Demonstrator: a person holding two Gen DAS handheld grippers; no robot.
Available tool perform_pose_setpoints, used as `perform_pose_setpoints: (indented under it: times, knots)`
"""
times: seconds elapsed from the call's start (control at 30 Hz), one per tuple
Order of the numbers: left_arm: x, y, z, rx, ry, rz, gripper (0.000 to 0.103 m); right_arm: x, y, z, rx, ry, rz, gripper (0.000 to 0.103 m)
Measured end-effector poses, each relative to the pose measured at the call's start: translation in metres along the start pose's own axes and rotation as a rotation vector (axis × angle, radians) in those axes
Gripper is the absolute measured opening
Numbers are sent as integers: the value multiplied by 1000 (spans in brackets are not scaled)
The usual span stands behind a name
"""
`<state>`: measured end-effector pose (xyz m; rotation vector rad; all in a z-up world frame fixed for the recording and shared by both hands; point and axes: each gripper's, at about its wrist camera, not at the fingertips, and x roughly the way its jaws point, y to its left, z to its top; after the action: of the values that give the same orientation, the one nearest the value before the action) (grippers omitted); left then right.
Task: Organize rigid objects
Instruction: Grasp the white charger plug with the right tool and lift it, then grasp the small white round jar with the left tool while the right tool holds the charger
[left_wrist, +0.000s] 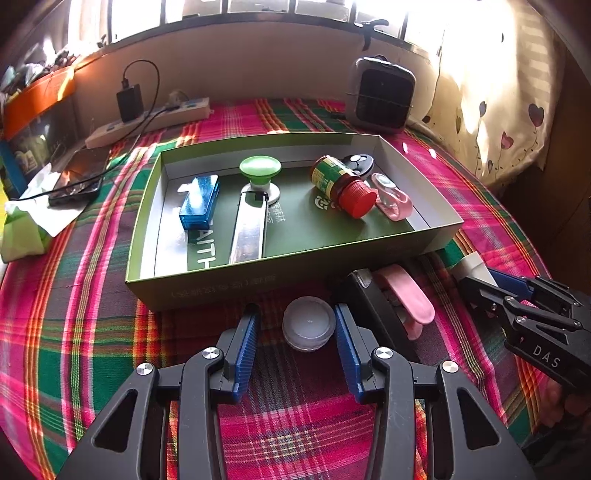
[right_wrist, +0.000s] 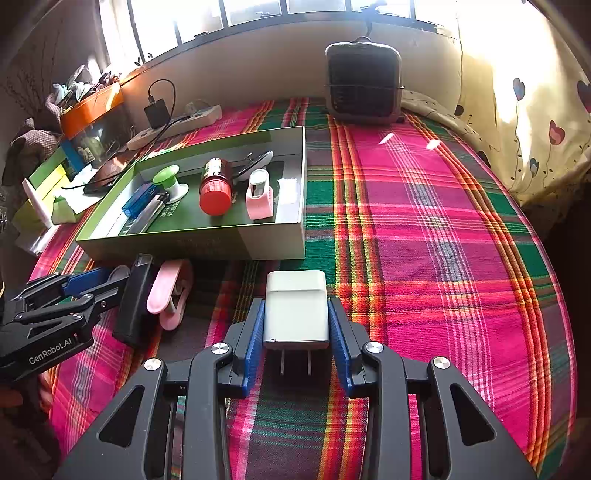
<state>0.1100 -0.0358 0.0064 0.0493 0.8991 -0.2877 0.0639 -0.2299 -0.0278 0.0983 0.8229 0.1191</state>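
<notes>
Two blue fingers of the left gripper stand half open astride the small clear round jar on the plaid cloth just before the green box, not yet pressing; I'd centre them on its sides before closing. In the right wrist view, the right gripper has its pads against the white charger, prongs toward the camera, so a level lift into the box's free right end seems best.
</notes>
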Motion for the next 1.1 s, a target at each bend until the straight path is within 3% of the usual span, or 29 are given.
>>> perform_pose_setpoints:
  times: [0.17, 0.4, 1.1]
  knots:
    - [0, 0, 0, 1, -7, 4, 39, 0, 0, 0, 0, 0, 1, 35]
    - [0, 6, 0, -20, -13, 16, 27, 0, 0, 0, 1, 0, 1, 35]
    - [-1, 7, -1, -24, -16, 13, 27, 0, 0, 0, 1, 0, 1, 35]
